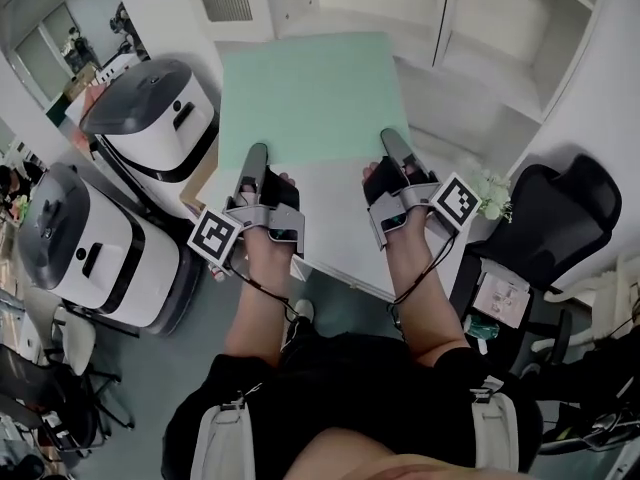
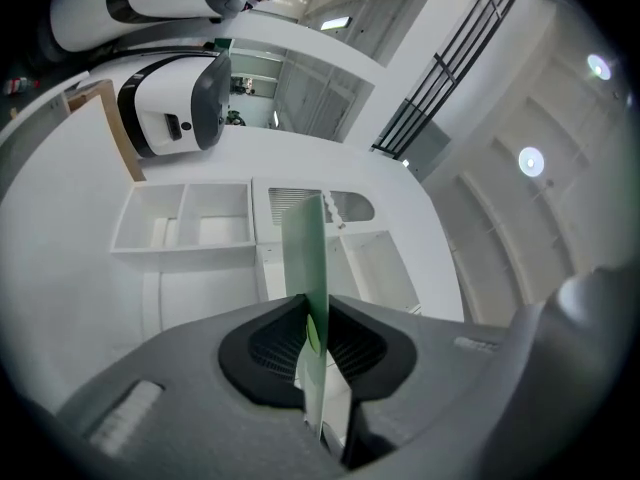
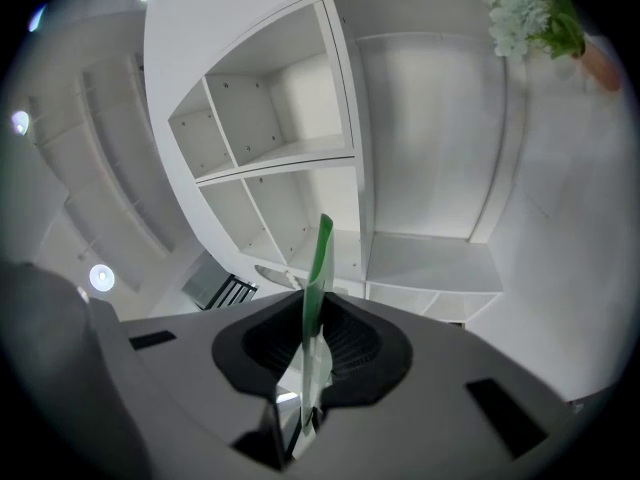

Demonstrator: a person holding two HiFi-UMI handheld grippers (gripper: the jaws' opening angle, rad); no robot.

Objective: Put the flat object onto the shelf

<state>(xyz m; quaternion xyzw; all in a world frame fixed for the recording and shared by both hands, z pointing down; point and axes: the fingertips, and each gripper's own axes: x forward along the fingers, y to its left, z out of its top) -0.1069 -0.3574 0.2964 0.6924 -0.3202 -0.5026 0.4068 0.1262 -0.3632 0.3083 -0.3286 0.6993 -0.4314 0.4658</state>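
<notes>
Pale-green flat board [image 1: 310, 98] gripped by both grippers, held up before the white shelf [image 1: 500, 28].
The left gripper [image 1: 256, 160] is clamped on the board's near edge towards its left corner, and the right gripper [image 1: 392, 146] towards its right corner. In each gripper view the thin sheet is seen edge-on, pinched between the dark ribbed pads. The board is held over the white table [image 1: 335, 243], its far edge towards the open shelf compartments — not yet set on any of them. Two white-and-grey machines [image 1: 150, 118] are seen at the left, a black office chair [image 1: 560, 223] at the right.
</notes>
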